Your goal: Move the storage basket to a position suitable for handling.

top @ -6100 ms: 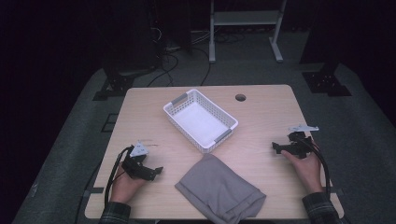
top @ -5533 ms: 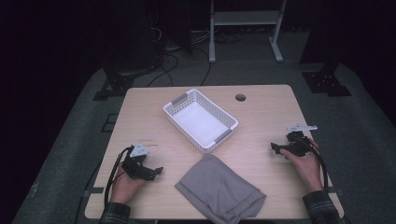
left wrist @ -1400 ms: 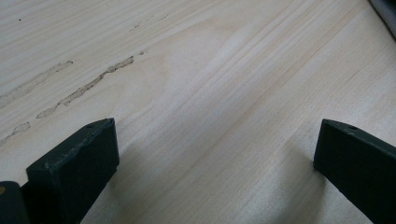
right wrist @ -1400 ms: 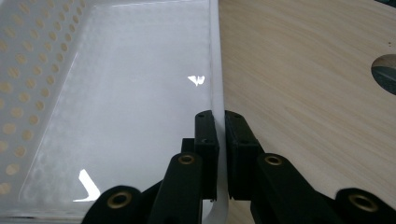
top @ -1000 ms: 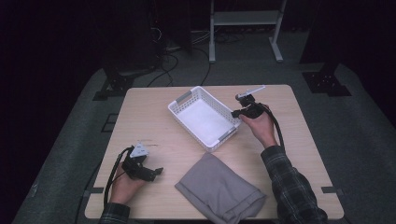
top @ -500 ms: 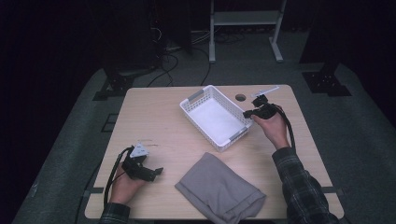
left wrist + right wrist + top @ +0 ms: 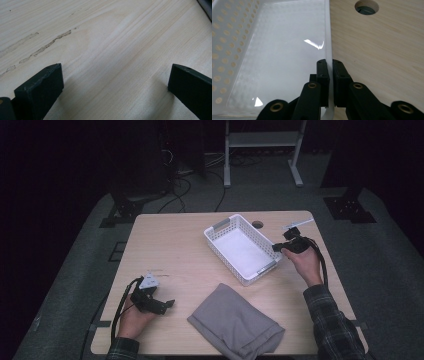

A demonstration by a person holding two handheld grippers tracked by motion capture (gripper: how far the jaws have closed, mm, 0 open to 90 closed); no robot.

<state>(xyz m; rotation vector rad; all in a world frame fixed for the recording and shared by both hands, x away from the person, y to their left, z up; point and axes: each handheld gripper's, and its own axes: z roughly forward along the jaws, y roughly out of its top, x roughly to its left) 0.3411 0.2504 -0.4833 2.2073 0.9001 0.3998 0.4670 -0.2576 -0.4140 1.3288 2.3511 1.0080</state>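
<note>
Left gripper (image 7: 167, 304) rested on bench (image 7: 175, 250), fingers spread wide, nothing between. Grey cloth (image 7: 235, 322) lay at near edge. Right gripper (image 7: 330, 65) clamped long wall of white basket (image 7: 242, 248) — mid-bench, right of centre. Advice: drag low and level — avoid twisting thin rim.

Plaid flannel sleeves; each black claw (image 7: 330, 75) shows 2 brass pivot screws, trailing cable.
</note>
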